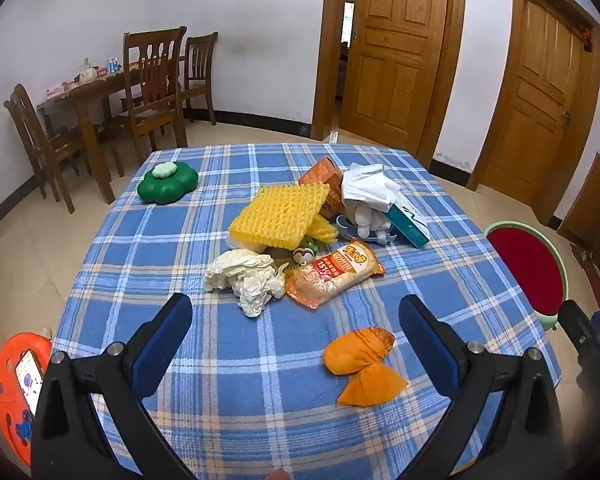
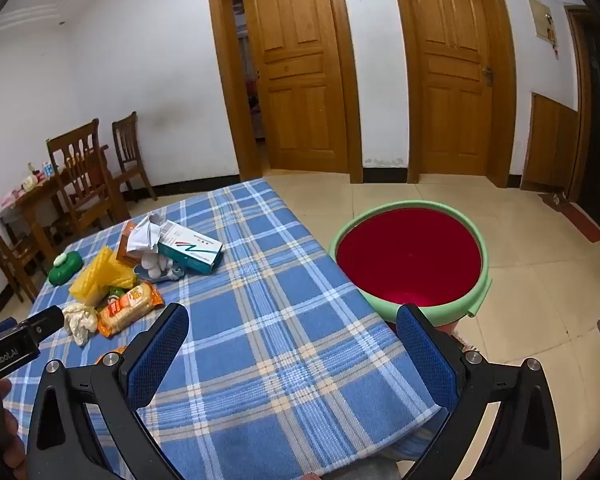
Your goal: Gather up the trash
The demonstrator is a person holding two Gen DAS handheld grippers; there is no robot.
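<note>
While nothing is being carried yet, the left gripper [image 1: 296,316] is hanging wide open and empty just before the crumpled paper [image 1: 246,276], and the right gripper [image 2: 292,344], equally wide and empty, is facing the basin [image 2: 410,256] waiting right of the paper for trash.

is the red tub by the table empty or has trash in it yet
Empty: the red tub shows only its bare red inside, and the trash is on the table.

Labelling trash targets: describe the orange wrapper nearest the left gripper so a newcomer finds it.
On the blue plaid tablecloth, look at the near side, apart from the central pile. The orange wrapper lies alone there, twisted at the middle like a candy; the snack pack further back is printed and flat.
</note>
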